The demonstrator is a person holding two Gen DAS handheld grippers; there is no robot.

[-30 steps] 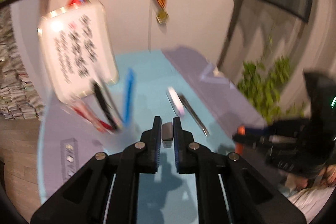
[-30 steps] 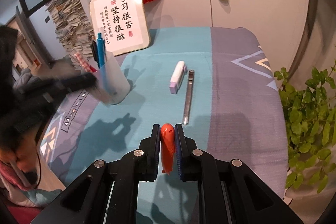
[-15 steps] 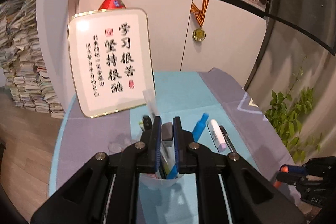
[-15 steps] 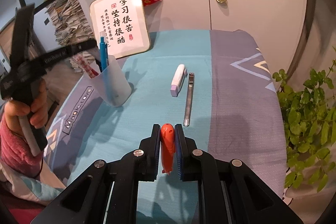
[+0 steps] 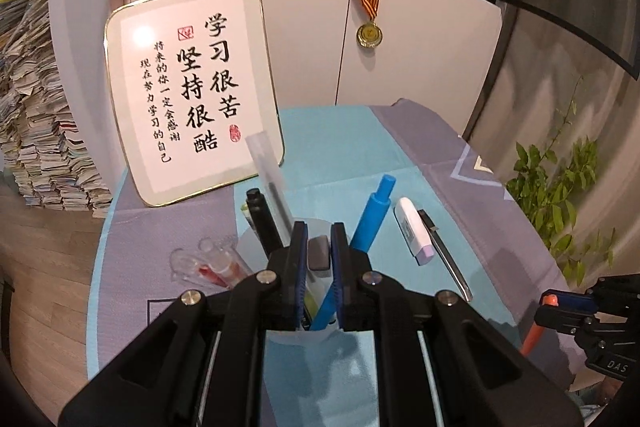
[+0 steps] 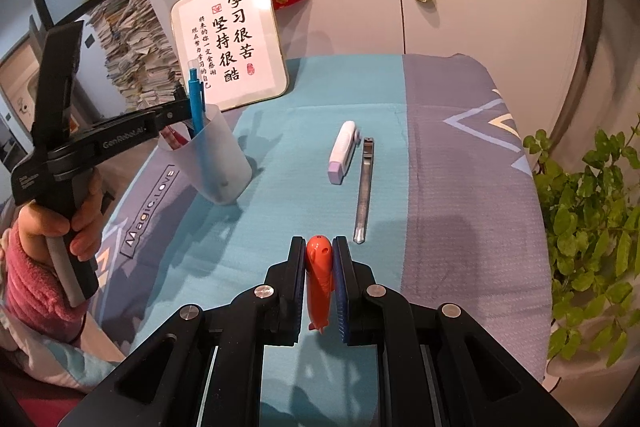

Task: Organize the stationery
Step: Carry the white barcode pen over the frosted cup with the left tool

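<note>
A grey eraser [image 5: 319,258] is being gripped in the left gripper [image 5: 319,255] fingers over the pen cup [image 6: 208,159] at 12 o'clock, release judged next; an orange pen [image 6: 319,279] is being clamped by the right gripper [image 6: 319,267].

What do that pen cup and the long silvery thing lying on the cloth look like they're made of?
The pen cup looks like frosted, translucent plastic: the blue pen shows dimly through its wall. The silvery tool beside the white and lilac marker seems to be brushed metal, judging by its dull grey sheen, though a metallic-finish plastic cannot be ruled out.
</note>
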